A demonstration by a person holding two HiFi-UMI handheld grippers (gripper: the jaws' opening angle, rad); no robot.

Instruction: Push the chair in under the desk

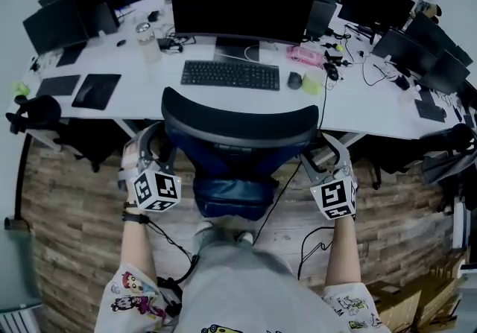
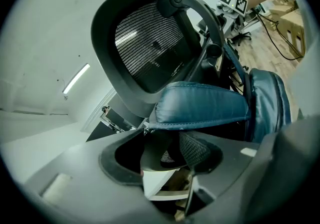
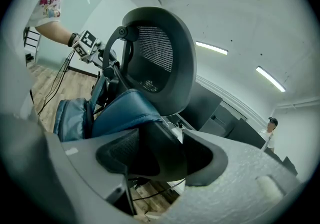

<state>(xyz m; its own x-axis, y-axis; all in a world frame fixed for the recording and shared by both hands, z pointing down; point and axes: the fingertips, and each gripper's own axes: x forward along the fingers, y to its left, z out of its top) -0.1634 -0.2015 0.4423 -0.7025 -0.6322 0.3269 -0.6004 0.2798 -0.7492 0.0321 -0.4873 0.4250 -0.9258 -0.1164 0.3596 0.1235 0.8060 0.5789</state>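
Observation:
A black mesh-backed office chair (image 1: 238,124) faces the white desk (image 1: 358,104), its backrest close to the desk's front edge. A blue backpack (image 1: 227,188) hangs on the chair's back. My left gripper (image 1: 149,139) is at the chair's left side. In the left gripper view its jaws (image 2: 170,154) close round the dark left armrest (image 2: 175,150), under the backpack (image 2: 200,107). At the chair's right side, my right gripper (image 1: 328,151) (image 3: 150,157) likewise holds the right armrest (image 3: 152,160). Each gripper view shows the other gripper's marker cube beyond the backrest.
On the desk stand a large monitor (image 1: 242,0), a keyboard (image 1: 231,74) and a mouse (image 1: 294,80). Other black chairs sit at the left (image 1: 33,112) and right (image 1: 447,141). Cables (image 1: 309,243) trail over the wooden floor, and cardboard boxes (image 1: 417,302) lie at the bottom right.

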